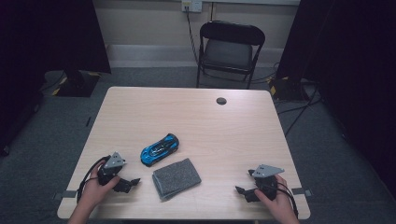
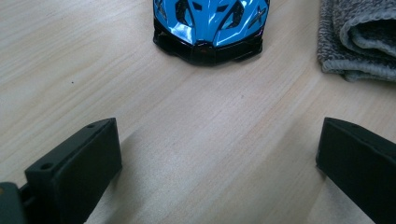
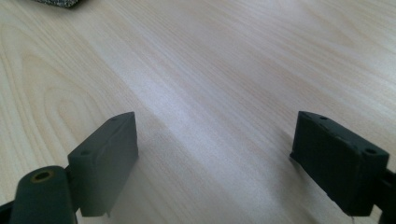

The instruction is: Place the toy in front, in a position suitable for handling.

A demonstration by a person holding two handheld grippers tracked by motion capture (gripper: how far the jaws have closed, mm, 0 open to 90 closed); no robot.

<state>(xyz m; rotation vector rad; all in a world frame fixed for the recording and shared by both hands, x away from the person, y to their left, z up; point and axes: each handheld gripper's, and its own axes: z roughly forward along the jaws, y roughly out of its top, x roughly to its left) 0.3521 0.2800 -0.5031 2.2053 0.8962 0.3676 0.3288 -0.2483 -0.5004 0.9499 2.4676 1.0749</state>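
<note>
Left gripper (image 1: 132, 183) resting on the wooden table (image 1: 196, 112), jaws wide apart, nothing between them. Blue toy car (image 1: 159, 149) just ahead of these jaws, near but not touching, nose turned toward them. Folded grey cloth (image 1: 176, 178) beside the car, ahead and to the side of the left gripper. Right gripper (image 1: 243, 191) also spread wide, empty, well apart from the cloth.
</note>
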